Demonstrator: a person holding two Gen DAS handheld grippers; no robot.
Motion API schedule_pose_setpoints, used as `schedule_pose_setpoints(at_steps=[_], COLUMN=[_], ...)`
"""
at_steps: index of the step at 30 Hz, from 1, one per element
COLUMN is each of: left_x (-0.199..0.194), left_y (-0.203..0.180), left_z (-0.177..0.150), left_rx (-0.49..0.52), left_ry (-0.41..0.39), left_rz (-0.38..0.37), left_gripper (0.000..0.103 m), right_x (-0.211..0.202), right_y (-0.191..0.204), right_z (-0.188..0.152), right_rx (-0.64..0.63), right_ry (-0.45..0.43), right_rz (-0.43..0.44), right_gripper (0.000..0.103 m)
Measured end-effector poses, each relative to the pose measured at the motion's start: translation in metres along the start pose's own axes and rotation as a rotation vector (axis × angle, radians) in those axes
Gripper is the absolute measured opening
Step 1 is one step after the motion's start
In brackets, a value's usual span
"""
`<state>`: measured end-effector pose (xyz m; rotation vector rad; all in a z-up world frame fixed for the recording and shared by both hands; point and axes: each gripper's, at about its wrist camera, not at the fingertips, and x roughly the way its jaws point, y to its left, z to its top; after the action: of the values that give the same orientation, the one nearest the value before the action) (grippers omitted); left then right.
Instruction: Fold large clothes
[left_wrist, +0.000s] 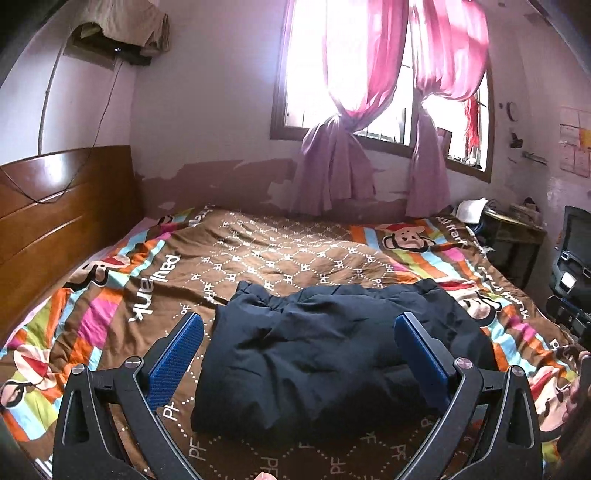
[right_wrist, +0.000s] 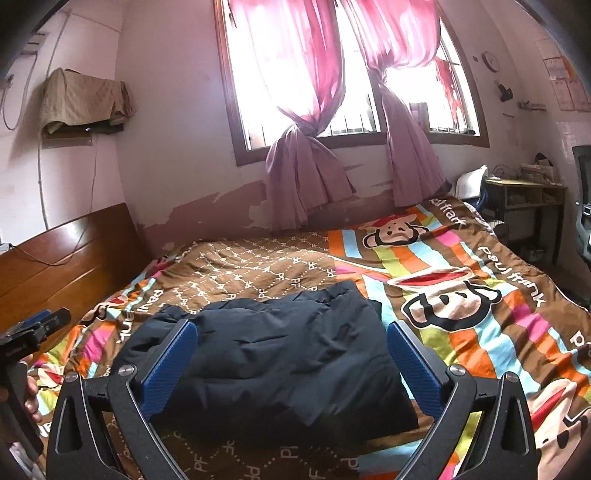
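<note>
A dark navy padded jacket (left_wrist: 325, 350) lies folded into a thick bundle on the bed, near its front edge; it also shows in the right wrist view (right_wrist: 288, 354). My left gripper (left_wrist: 299, 325) is open and empty, held above the bundle's near side with its blue pads (left_wrist: 177, 354) spread wide. My right gripper (right_wrist: 291, 332) is open and empty too, hovering over the same bundle. The left gripper also shows at the left edge of the right wrist view (right_wrist: 37, 328), held in a hand.
The bed is covered by a brown and striped cartoon-monkey quilt (right_wrist: 480, 295). A wooden headboard (left_wrist: 55, 214) stands at the left. A window with tied pink curtains (left_wrist: 351, 110) is behind the bed. A small desk (right_wrist: 524, 199) and a chair (right_wrist: 583, 206) stand at the right.
</note>
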<state>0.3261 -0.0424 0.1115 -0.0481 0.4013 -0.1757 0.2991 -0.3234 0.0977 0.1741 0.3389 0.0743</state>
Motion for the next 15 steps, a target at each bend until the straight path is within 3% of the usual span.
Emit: schedule_pose_setpoints(at_steps=[15], left_x=[-0.058], left_y=[-0.003], left_z=[-0.019], left_rx=[0.011], left_ry=[-0.065], left_rz=[-0.001], left_gripper=[0.101], right_x=[-0.067], right_y=[0.03], right_z=[-0.018], right_rx=[-0.051], right_ry=[-0.069], right_rz=[0.055], right_gripper=[0.103])
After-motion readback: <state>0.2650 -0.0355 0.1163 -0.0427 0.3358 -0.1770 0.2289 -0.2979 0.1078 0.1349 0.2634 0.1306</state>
